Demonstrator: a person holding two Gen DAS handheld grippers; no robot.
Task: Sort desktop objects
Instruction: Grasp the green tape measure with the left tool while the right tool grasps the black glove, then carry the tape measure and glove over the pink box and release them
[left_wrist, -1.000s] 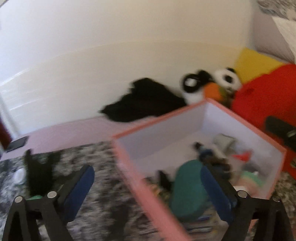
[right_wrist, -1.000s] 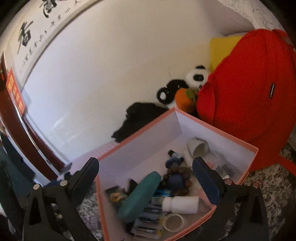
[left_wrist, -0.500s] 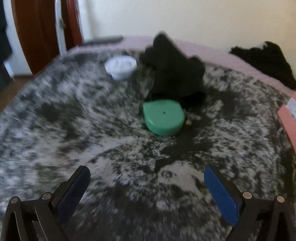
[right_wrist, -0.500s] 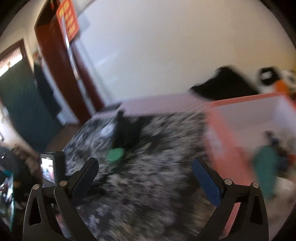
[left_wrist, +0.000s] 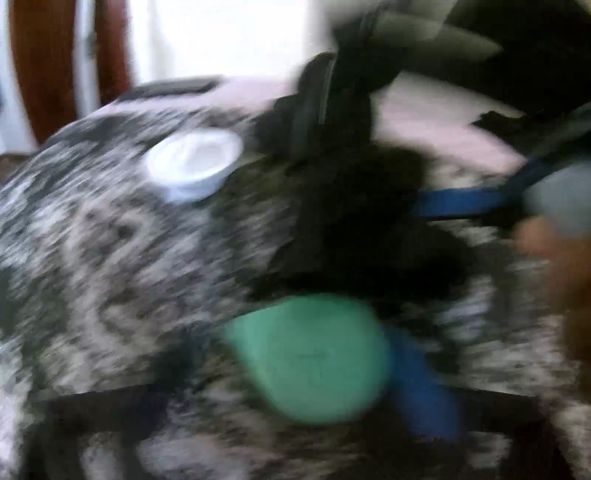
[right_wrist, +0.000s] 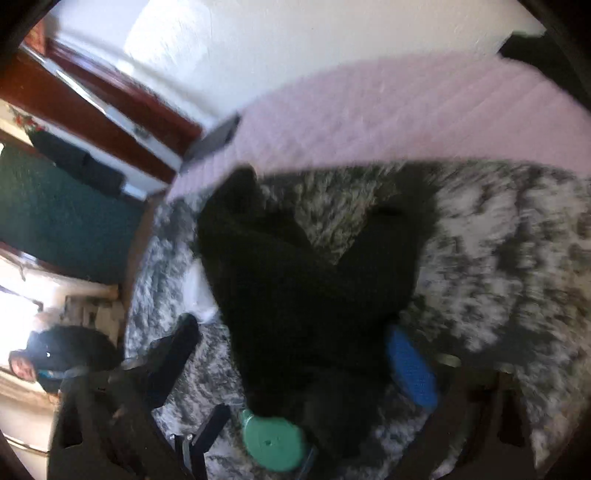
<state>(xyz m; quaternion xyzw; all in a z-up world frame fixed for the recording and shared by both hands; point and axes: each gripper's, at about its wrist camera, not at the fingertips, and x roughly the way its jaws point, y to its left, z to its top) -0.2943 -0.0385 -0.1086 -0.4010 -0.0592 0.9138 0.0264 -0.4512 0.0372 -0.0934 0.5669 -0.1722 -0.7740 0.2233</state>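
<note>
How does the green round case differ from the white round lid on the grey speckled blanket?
Colour: the green round case is mint green, while the white round lid is white. Form: the case shows a closed, flat top, while the lid looks hollow, with a raised rim. Place: the case lies against the near edge of the black cloth, while the lid lies to its left. Both are round and rest on the blanket.

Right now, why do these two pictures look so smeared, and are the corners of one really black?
Left wrist view: heavy motion blur smears the speckled blanket, the green case and the white lid; bright window glare washes out the top. Right wrist view: less blur, the black cloth reads as shapeless dark; the fisheye lens bends the pink sheet and leaves black corners.
</note>
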